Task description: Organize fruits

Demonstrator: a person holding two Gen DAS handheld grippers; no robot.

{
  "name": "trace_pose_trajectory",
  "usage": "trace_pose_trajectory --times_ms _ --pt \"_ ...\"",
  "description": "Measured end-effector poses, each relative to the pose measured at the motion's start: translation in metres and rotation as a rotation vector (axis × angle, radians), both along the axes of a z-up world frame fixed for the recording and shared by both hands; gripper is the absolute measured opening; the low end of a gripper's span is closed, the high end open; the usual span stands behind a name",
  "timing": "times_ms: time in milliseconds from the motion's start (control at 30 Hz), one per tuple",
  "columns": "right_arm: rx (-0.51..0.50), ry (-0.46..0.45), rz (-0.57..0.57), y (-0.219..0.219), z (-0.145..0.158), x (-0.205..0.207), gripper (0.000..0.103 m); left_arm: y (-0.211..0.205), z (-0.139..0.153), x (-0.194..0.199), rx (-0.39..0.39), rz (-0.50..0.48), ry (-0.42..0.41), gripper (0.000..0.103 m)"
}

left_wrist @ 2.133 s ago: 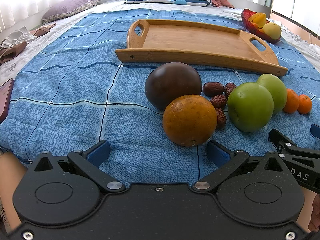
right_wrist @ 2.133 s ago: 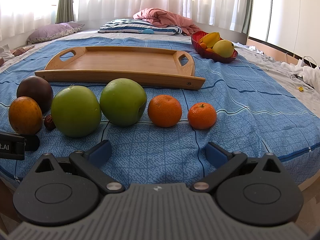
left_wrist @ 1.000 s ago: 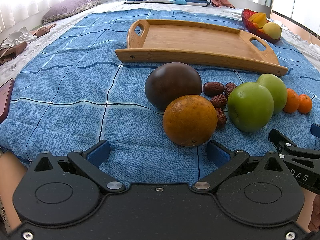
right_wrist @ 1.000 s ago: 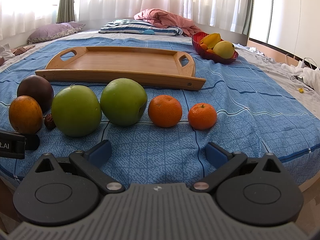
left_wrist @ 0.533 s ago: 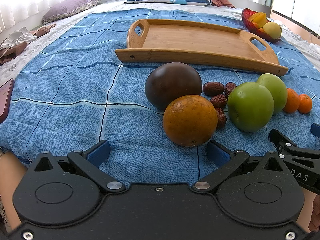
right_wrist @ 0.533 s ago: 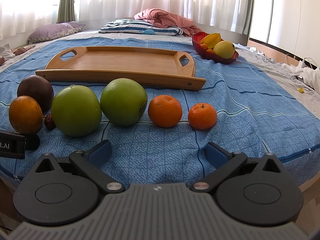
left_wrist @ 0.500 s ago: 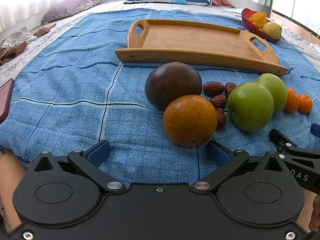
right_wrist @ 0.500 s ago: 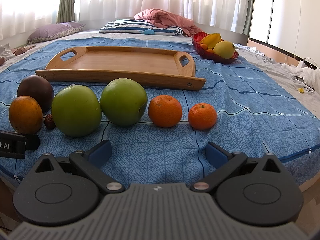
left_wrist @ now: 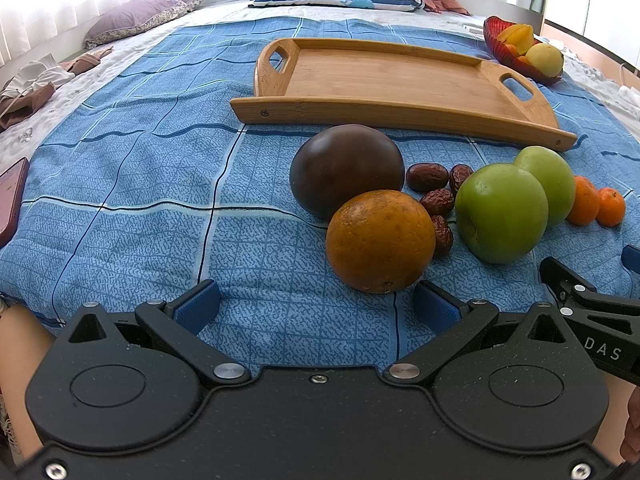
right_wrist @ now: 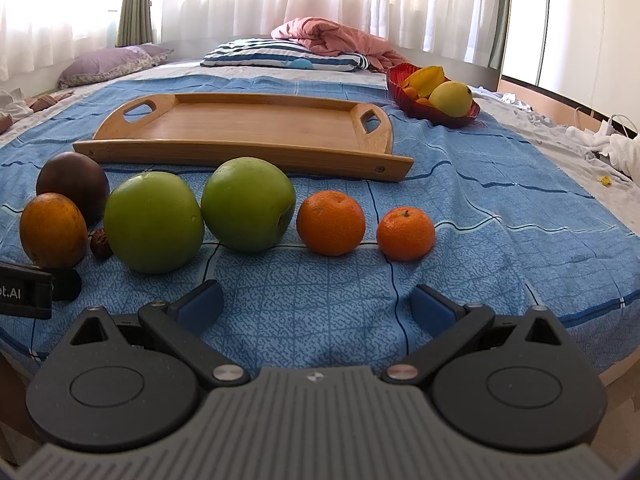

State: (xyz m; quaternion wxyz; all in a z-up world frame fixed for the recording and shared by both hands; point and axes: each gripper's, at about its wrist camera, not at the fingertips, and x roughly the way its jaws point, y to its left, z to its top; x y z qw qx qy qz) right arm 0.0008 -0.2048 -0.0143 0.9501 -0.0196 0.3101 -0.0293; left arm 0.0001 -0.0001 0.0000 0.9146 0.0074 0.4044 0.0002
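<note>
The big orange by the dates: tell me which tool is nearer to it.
Left. The left tool sits open right in front of the big orange, which lies just beyond its right finger. The right tool, also open, faces the two small tangerines, with the orange far to its left.

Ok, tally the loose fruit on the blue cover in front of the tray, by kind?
Green apples: 2
Small mandarins: 2
Large orange: 1
Dark purple-brown round fruit: 1
Dried red dates: 4
Total: 10
</note>
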Motion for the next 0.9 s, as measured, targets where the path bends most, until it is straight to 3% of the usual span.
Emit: trace_pose_trajectory --times_ms 533,700,900 --pt "-0.003 -0.007 0.023 -0.004 -0.003 0.001 0.103 0.004 -0.002 -0.006 -0.011 0.013 -0.04 0.103" --pt "0.047 -0.027 0.012 -0.01 0.001 -0.002 0.103 0.003 0.002 -0.008 -0.014 0.02 -0.054 0.103" --pt "0.065 -0.082 0.014 -0.018 0.006 -0.009 0.099 0.008 0.012 -0.015 -0.099 0.031 -0.111 0.103"
